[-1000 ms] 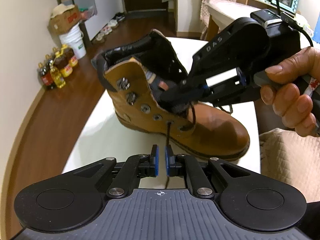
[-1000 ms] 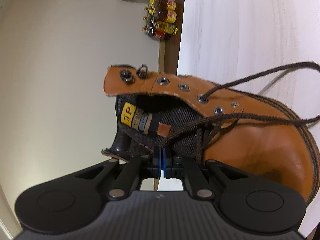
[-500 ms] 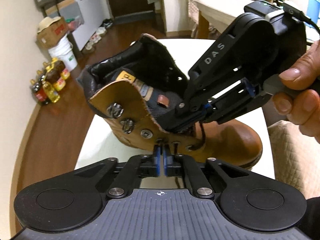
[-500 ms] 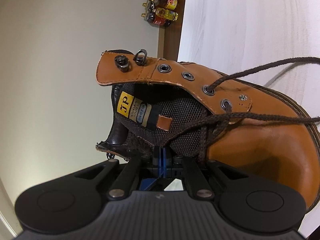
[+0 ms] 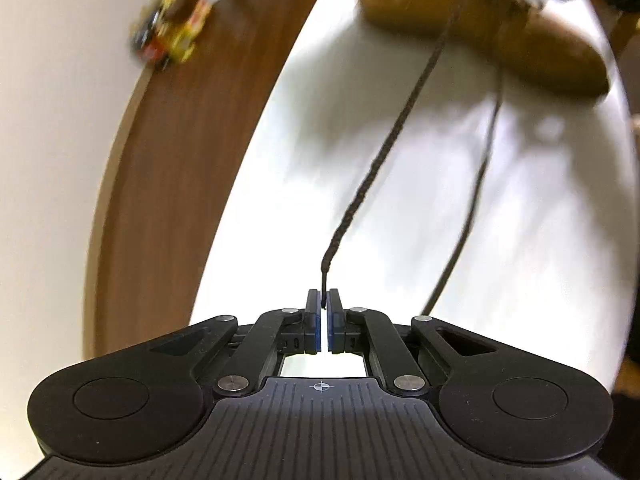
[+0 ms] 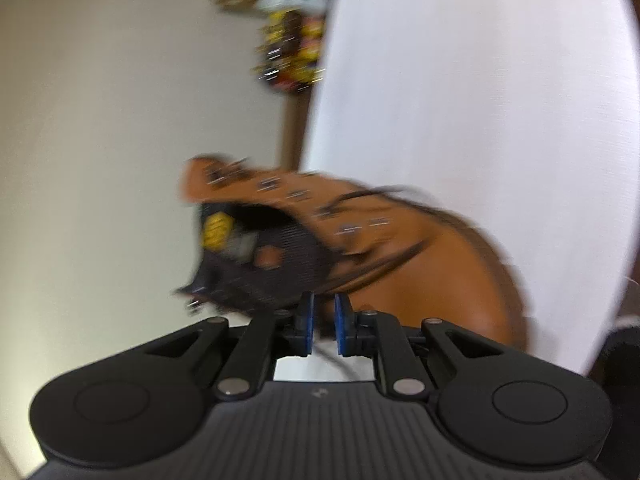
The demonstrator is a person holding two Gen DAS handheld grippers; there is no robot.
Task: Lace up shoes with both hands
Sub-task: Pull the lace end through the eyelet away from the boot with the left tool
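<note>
Lace (image 5: 384, 152) runs taut from the tan boot (image 5: 532, 44), which stands on the white table (image 5: 280, 200), down to the left gripper (image 5: 323, 308), whose pads are clamped on its hard tip. The right gripper (image 6: 324, 312) sits close against the boot's open collar, its jaws opening with nothing visibly pinched between them, though blur hides much. Bottles (image 5: 168, 36) stand on the brown floor (image 5: 168, 152).
</note>
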